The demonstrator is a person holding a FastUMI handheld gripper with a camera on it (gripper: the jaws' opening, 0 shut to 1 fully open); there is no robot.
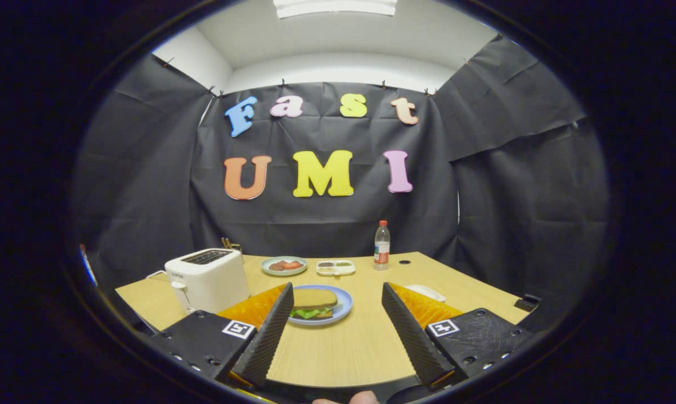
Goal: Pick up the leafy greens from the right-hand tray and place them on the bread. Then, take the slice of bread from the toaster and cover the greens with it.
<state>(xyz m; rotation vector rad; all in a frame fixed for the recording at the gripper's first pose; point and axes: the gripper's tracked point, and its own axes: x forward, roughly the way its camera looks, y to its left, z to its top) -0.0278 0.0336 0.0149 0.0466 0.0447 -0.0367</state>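
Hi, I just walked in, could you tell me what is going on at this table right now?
A person is holding a handheld gripper over a wooden table, its fingers open and holding nothing. Just ahead of them, a blue plate carries a sandwich: a top slice of bread already covers the leafy greens. The white toaster stands beside the plate with no bread showing above its slots. Beyond are a plate of food, a small tray and a bottle.
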